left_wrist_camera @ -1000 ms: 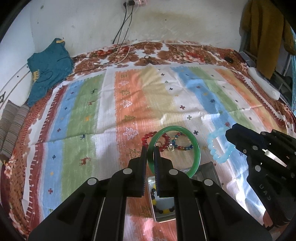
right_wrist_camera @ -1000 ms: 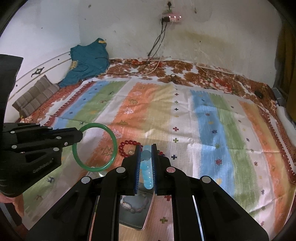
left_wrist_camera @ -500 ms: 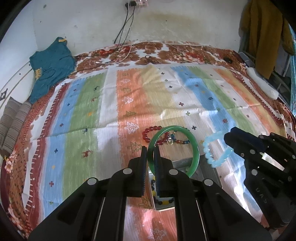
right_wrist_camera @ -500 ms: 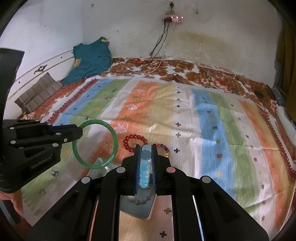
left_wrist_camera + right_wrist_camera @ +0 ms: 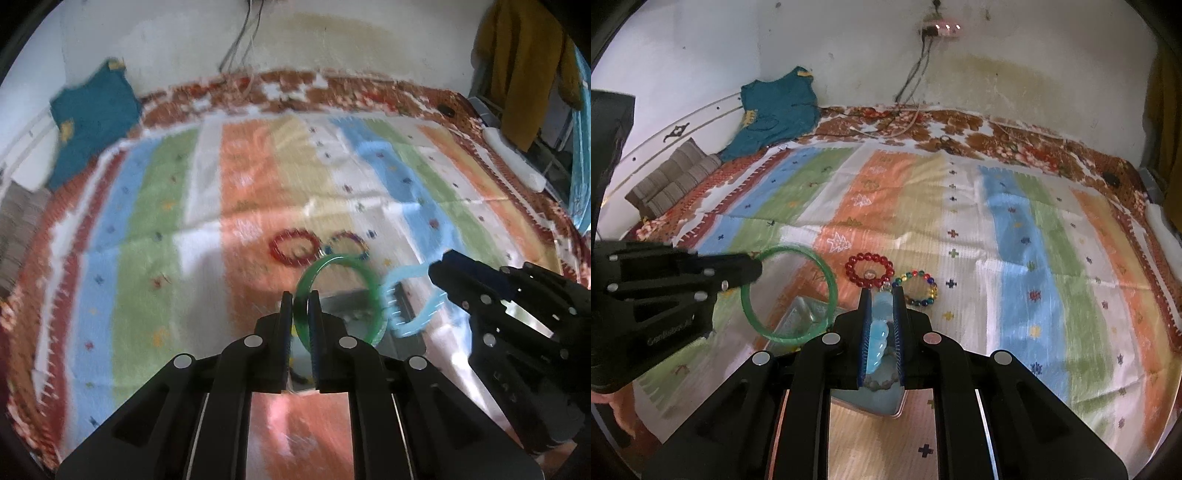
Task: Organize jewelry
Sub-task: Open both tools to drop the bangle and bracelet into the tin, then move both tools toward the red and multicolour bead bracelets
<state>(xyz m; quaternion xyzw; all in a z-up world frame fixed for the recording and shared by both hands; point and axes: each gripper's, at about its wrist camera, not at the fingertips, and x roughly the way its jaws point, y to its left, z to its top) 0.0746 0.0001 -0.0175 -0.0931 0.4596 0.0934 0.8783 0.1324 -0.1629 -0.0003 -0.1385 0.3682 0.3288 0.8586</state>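
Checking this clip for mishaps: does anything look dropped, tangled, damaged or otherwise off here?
Nothing stands out. The left gripper holds the green bangle and the right gripper holds the light blue bracelet, both above the metal tin. The red bead bracelet and multicolored bracelet lie flat on the striped cloth.

Crowded over the tin, open cloth all round

The two claws, left [image 5: 300, 314] with the bangle [image 5: 790, 293] and right [image 5: 881, 325] with the blue bracelet [image 5: 410, 299], hang side by side above the tin [image 5: 809, 314]. The red beads [image 5: 870, 270] and the coloured beads [image 5: 918, 288] lie just beyond. The striped cloth [image 5: 1027, 229] stretches bare to the right and far back.
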